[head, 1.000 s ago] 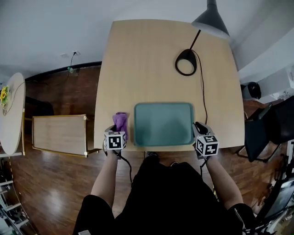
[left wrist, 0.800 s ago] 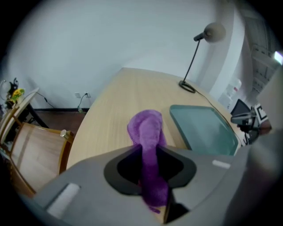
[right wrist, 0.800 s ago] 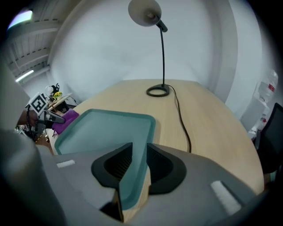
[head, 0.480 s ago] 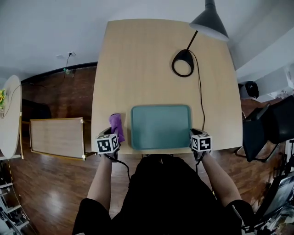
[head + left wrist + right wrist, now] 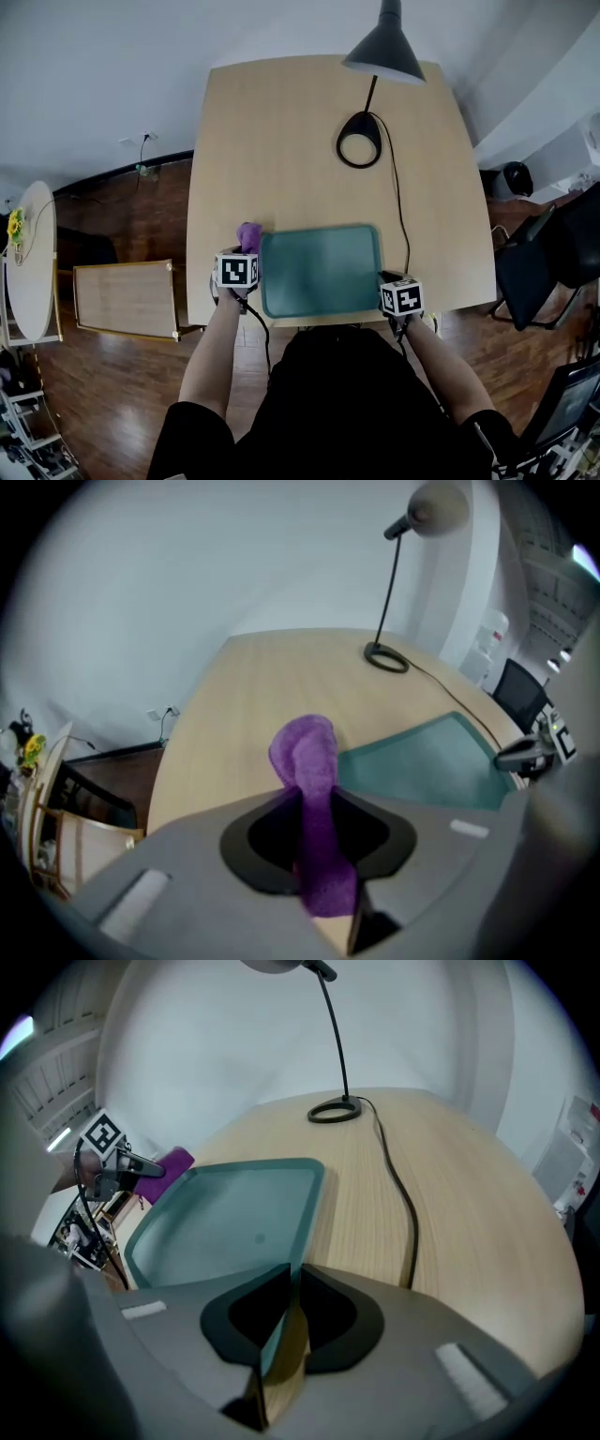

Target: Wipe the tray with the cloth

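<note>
A teal tray [image 5: 319, 270] lies at the near edge of the wooden table [image 5: 281, 141]. My left gripper [image 5: 243, 255] is at the tray's left rim, shut on a purple cloth [image 5: 248, 234]. In the left gripper view the cloth [image 5: 309, 761] runs through the left gripper [image 5: 314, 810] and sticks out ahead, its end flopped over, with the tray [image 5: 431, 761] to the right. My right gripper [image 5: 386, 279] is at the tray's near right corner. In the right gripper view the right gripper [image 5: 289, 1283] is shut on the rim of the tray [image 5: 225, 1227].
A black desk lamp stands behind the tray, with its ring base [image 5: 358, 150], its shade [image 5: 385, 52] and a cord [image 5: 398, 216] running along the table's right side. A low wooden table [image 5: 127, 298] is on the floor at left, a dark chair [image 5: 539, 267] at right.
My left gripper has moved forward with the cloth, from the tray's near left corner to alongside its left rim. The right gripper stays at the near right corner.
</note>
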Demonstrator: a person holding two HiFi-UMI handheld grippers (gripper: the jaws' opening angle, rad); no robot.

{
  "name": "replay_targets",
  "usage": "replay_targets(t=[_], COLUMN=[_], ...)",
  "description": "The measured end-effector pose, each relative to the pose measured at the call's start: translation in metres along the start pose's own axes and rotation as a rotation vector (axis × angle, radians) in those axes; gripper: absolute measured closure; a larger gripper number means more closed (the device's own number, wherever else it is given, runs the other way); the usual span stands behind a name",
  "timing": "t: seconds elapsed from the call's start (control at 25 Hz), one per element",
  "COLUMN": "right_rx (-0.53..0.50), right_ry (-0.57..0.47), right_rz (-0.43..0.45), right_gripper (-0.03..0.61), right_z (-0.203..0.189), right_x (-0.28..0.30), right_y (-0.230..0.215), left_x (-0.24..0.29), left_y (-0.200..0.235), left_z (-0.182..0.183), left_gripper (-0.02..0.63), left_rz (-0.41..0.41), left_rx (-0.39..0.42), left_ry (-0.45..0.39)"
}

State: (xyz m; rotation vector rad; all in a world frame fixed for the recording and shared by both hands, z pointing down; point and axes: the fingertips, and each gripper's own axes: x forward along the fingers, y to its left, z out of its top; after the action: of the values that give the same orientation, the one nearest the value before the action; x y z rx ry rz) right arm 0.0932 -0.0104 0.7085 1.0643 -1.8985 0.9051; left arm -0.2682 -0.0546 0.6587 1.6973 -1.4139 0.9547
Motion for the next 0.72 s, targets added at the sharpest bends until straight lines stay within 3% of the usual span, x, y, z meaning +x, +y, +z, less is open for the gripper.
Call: replay_targets(t=[0.2, 0.36, 0.56, 0.72], right_rx=[-0.003, 0.013, 0.011, 0.012], right_ry=[-0.017, -0.031, -0.034, -0.033], right_rz=[0.001, 0.009, 0.023, 0.028], right_gripper=[0.54, 0.541, 0.541, 0.541], right_z=[0.002, 0.002, 0.0, -0.001], right_x=[-0.001, -0.003, -0.003, -0.004], right_y=[0.005, 0.006, 0.008, 0.01], left_x=[0.02, 0.035, 0.049, 0.057], left_y=[-0.032, -0.067, -0.148, -0.204], left_z=[0.006, 0.012, 0.023, 0.038], left_gripper=[0.502, 0.502, 0.502, 0.502], left_rz=[0.025, -0.007, -0.17, -0.245], left_rx=[0.128, 0.23, 0.24, 0.325], left_ry=[0.088, 0.125, 0.142, 0.136])
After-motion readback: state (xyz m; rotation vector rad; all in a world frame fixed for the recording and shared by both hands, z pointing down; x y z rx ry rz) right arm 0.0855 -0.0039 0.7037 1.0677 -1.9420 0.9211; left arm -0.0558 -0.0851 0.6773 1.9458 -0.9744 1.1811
